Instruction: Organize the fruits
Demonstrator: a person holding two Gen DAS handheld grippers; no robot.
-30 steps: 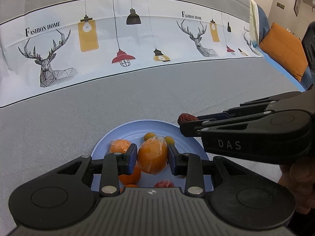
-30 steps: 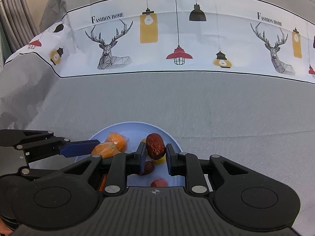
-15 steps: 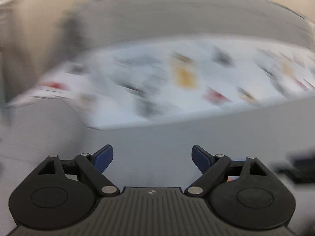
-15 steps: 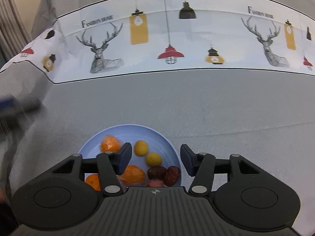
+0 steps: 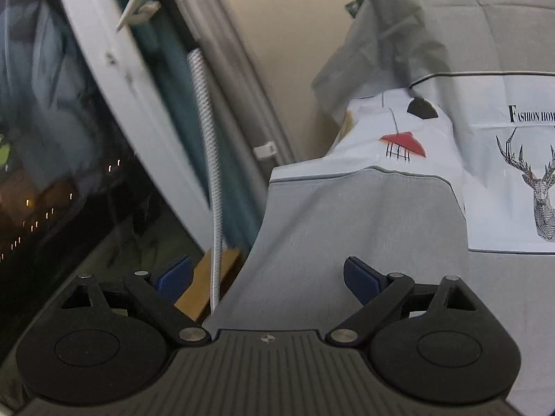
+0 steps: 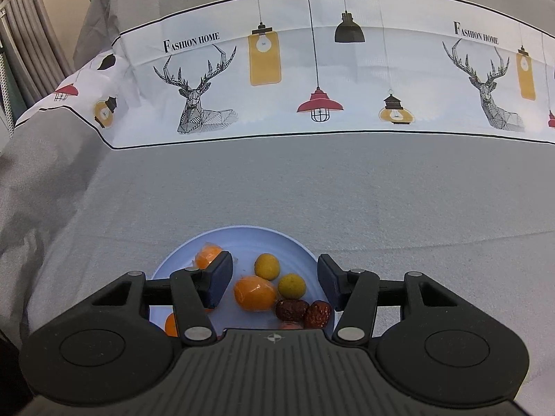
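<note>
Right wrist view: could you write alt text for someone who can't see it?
A light blue plate of oranges, small yellow fruits and red dates sits on a grey tablecloth, below the open, empty right gripper.

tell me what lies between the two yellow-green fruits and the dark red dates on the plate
In the right wrist view, nothing: a bare strip of plate separates the yellow-green fruits from the dates.

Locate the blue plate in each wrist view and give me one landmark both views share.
Left wrist: the blue plate is not in this picture; the view faces the cloth's corner and a dark window.
Right wrist: blue plate sits bottom centre on the grey cloth, partly behind the claw.
Shared landmark: the deer print under the "Fashion Home" lettering, at the right edge in the left view and upper left in the right view.
</note>
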